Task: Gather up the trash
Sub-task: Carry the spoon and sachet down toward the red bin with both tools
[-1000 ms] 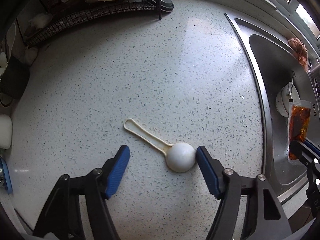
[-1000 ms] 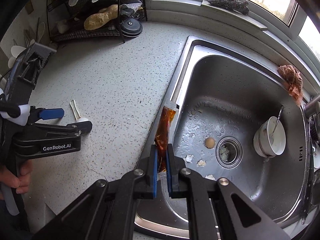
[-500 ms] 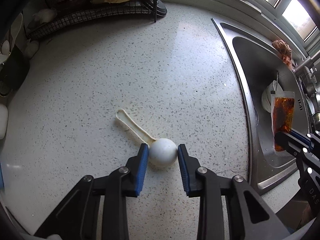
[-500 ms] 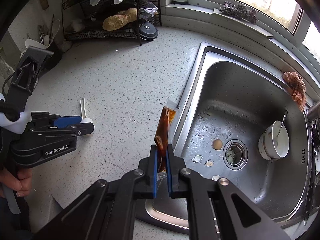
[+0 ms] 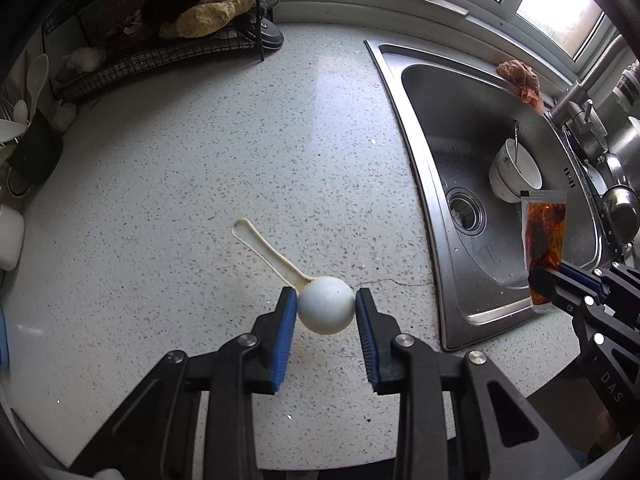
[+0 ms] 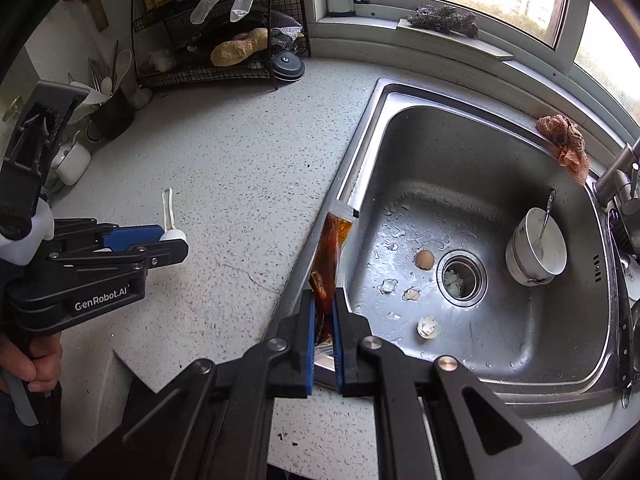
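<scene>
The left gripper [image 5: 326, 307] has its blue pads pressed on both sides of the round bowl of a white plastic scoop [image 5: 326, 305], and the handle of the scoop points away over the speckled counter [image 5: 200, 152]. It seems the scoop is lifted a little from the counter, but I cannot tell this for sure. The right gripper [image 6: 323, 322] is closed tightly on the low end of a sauce packet [image 6: 330, 256], which stands upright just above the left rim of the sink [image 6: 352, 160].

In my opinion the risk is with the scoop. The pads touch a smooth round surface only at two small places, so the bowl can slip out or turn between them if the hand moves fast (the long handle pulls it to one side). The packet looks to have dark oily sauce inside; if it is open at some edge, a strong squeeze or a tilt can push drops on the counter.

Broken eggshell [image 6: 428, 326] lies near the drain, so I think the collecting is not finished.
</scene>
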The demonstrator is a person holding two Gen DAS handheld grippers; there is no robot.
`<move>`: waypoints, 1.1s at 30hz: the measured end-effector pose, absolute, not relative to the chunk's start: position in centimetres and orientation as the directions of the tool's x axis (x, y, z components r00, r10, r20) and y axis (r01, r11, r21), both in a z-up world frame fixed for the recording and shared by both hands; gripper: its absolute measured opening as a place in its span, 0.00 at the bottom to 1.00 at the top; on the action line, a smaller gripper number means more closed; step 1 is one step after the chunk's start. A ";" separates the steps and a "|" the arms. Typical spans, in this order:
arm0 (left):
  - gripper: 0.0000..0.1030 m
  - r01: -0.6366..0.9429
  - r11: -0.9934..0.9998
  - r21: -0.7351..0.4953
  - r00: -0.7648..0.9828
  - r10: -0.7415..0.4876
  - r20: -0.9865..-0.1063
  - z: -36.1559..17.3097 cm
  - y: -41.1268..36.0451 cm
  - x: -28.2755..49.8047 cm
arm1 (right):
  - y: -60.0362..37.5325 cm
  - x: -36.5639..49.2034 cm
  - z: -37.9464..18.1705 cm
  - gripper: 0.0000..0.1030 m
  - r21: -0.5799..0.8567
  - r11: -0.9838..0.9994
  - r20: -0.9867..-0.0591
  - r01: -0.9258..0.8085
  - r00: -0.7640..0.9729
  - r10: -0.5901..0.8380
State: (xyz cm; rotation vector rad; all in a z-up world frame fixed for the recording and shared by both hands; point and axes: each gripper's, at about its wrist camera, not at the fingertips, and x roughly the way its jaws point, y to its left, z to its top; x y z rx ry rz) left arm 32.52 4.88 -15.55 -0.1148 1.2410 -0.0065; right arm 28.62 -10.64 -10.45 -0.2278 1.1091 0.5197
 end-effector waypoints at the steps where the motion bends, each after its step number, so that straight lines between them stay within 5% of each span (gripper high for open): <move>1: 0.27 -0.050 0.995 -0.090 0.326 -0.069 -0.943 -15.4 4.4 32.2 | -11.2 28.2 -10.4 0.06 0.080 0.862 -0.894 -0.500 0.346 0.284; 20: 0.28 0.126 0.990 -0.067 0.357 -0.109 -0.928 -13.0 -9.7 20.9 | -24.4 15.7 -8.7 0.06 0.089 0.928 -0.876 -0.361 0.415 0.245; 33: 0.28 0.255 0.963 -0.093 0.221 -0.151 -0.964 -19.1 -16.3 14.9 | -30.8 8.8 -14.6 0.06 0.128 0.965 -0.927 -0.229 0.319 0.198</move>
